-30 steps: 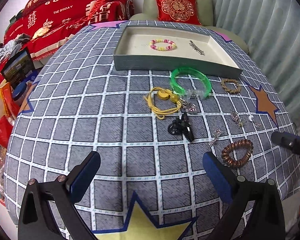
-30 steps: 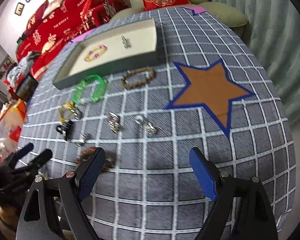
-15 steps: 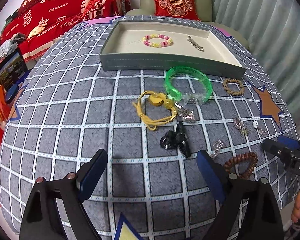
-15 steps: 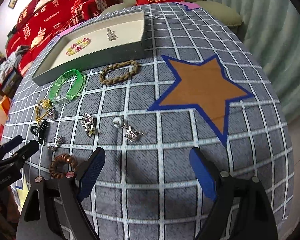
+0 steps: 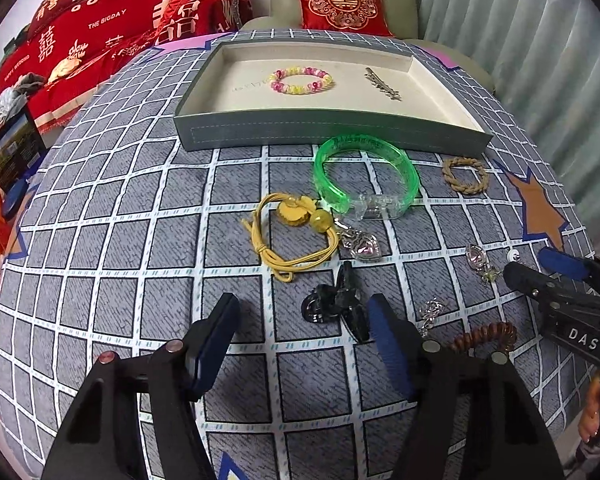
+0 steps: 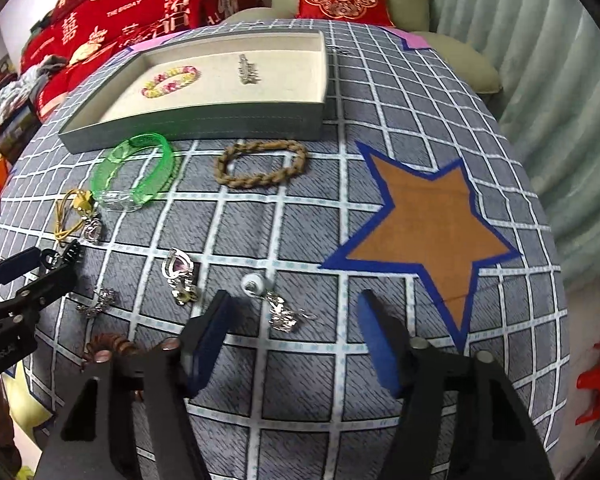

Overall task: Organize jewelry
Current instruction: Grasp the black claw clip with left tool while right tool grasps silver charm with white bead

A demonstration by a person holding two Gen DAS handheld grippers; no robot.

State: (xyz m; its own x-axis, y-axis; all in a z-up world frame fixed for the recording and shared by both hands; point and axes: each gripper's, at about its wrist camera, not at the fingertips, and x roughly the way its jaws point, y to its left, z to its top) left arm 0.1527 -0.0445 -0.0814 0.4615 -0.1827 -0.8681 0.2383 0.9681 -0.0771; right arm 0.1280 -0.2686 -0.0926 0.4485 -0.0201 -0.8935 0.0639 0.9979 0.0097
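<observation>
Black plastic, that hair claw clip (image 5: 334,306), was seen lying loose on the grid-pattern tablecloth (image 5: 140,240) right ahead of the left gripper (image 5: 304,320), around 1 o'clock from the gap between its fingers, with one end tucked against the right-hand pad. It was judged to be light, stiff and a bit springy, so it would best be taken across its body rather than by the teeth, which could slip out. Both grippers were pitched steeply down toward the table. The left one's jaws had just been closing but were spread apart, nothing pinched yet. In front of the right gripper (image 6: 292,336), a small silver charm earring (image 6: 278,308) was lying between the pads, toward 12 o'clock; it was figured to be tiny, light and fiddly, easily pushed around, so a pinch on the chunky charm part was reckoned safer than on the thin hook. That gripper's jaws had also just been closing, yet they were open with no contact visible. At 12 o'clock the gray tray (image 5: 332,136) was seen holding a beaded bracelet (image 5: 302,81) and a silver clip (image 5: 382,84), while the green bangle (image 5: 364,176) was left on the cloth just outside it.
</observation>
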